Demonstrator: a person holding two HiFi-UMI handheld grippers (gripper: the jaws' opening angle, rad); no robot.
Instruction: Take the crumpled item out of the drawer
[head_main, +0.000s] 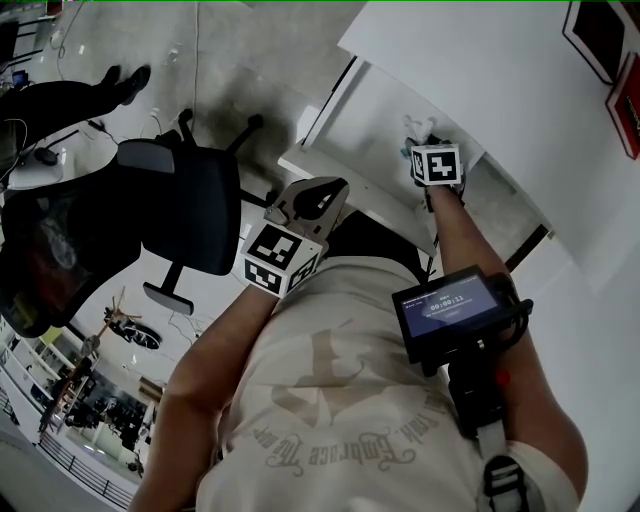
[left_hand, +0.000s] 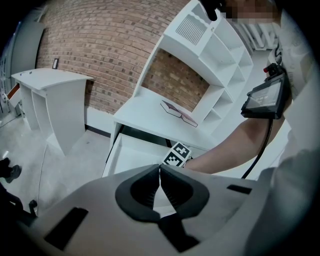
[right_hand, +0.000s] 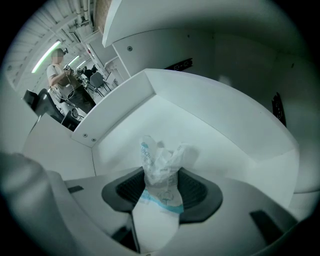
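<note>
While the crumpled item (right_hand: 161, 167) sits inside the drawer (right_hand: 120, 102) | right gripper (right_hand: 162, 186) fingers clasp it | left gripper (left_hand: 160, 174) fingers closed, empty | lift-out remains

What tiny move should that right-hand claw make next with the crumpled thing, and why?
Probably lift it straight up, then back out. The right gripper looks closed on the crumpled wrapper, with pads against both its sides, and the wrapper is inside the drawer, whose walls rise around it.
</note>
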